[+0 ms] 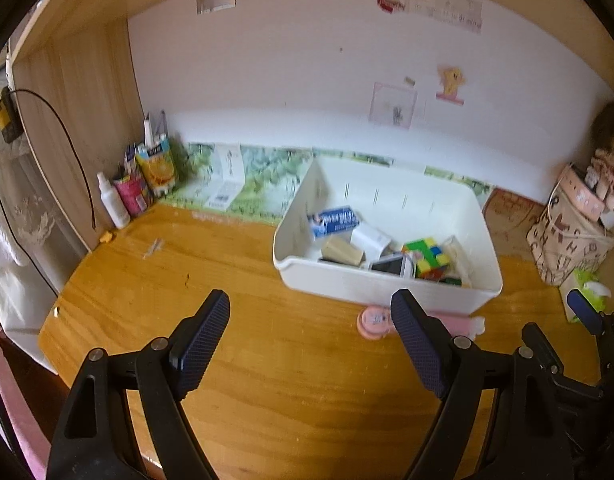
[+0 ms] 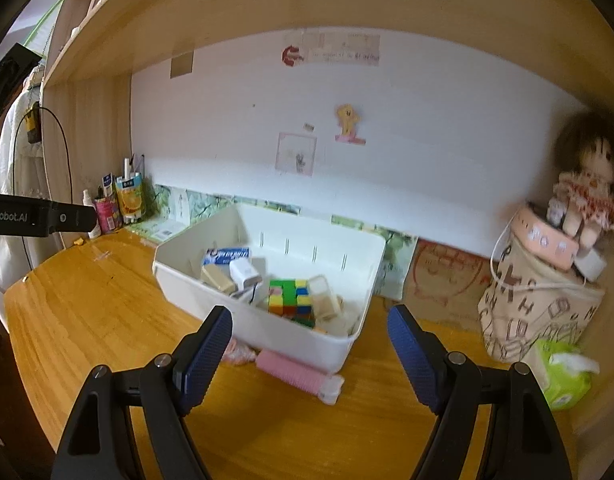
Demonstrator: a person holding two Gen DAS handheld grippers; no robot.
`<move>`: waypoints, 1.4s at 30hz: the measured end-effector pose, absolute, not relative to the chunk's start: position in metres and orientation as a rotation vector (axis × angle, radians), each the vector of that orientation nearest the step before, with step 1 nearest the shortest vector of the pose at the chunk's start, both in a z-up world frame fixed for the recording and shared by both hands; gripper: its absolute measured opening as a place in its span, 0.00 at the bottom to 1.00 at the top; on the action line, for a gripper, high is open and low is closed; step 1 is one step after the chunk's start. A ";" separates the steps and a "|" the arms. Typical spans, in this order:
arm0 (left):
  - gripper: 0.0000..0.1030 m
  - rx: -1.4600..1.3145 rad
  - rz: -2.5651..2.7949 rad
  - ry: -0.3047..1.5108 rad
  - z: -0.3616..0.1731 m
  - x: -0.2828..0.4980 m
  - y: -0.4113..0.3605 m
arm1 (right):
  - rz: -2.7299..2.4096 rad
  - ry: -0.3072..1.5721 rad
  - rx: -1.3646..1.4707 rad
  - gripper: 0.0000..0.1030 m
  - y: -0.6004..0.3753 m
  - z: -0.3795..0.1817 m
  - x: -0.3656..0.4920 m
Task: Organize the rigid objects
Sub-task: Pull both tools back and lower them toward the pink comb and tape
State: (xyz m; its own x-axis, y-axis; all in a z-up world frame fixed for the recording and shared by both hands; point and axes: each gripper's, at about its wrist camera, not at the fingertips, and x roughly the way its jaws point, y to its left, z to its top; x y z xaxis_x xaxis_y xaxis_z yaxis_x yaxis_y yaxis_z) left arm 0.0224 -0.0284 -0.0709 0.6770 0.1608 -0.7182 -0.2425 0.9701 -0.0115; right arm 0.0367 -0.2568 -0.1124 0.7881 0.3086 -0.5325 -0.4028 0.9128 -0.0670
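bin: white plastic bin [image 2: 267, 332] already holds multicoloured puzzle cube [image 2: 289, 301], blue-white carton [image 2: 225, 256]
left: pink ribbed tube [image 2: 295, 372] on wooden counter [image 2: 107, 304]
hand-held grippers: left hand-held gripper [image 1: 311, 344], right hand-held gripper [image 2: 309, 356] released, empty

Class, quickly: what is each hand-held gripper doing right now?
Left hand-held gripper: open, holding nothing.
Right hand-held gripper: open, holding nothing.

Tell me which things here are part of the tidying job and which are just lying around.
Part of the job:
white bin
colour cube
blue box
pink tube

Just lying about:
doll
printed bag
green tissue pack
white bottle
juice carton
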 end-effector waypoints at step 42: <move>0.83 -0.178 -0.031 1.330 -0.202 0.104 -0.035 | 0.266 0.901 -0.122 0.78 -0.233 -0.222 0.096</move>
